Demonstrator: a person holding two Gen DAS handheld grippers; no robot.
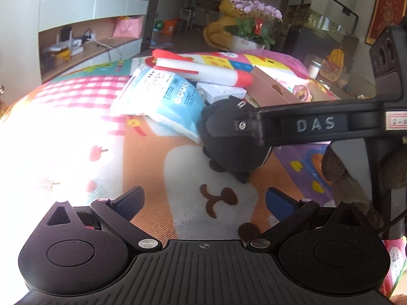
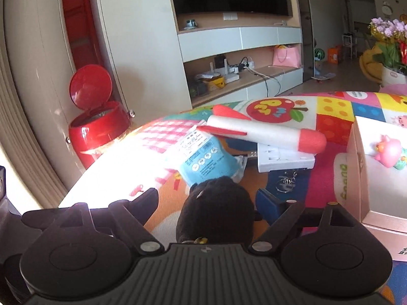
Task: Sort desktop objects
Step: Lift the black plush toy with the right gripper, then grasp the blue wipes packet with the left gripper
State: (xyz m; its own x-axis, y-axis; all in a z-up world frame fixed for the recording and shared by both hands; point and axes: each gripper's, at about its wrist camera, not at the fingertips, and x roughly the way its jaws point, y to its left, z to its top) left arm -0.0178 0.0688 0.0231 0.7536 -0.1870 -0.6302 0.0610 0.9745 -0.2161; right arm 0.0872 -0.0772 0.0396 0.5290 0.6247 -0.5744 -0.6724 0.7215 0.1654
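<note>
Left wrist view: my left claw [image 1: 203, 200] gapes wide over the patterned tabletop [image 1: 152, 178], holding nothing. My right claw [image 1: 229, 124] crosses from the right edge, hiding much of the black plush toy [image 1: 229, 157] at centre. Behind lie a blue packet [image 1: 173, 96] and a foam rocket [image 1: 203, 72].

Right wrist view: my right claw [image 2: 206, 203] stands open around the black plush toy [image 2: 216, 208], low centre; contact is unclear. A white box [image 2: 285, 160] props the foam rocket [image 2: 267, 134]; a pink box [image 2: 376, 178] is cut off at right.
</note>
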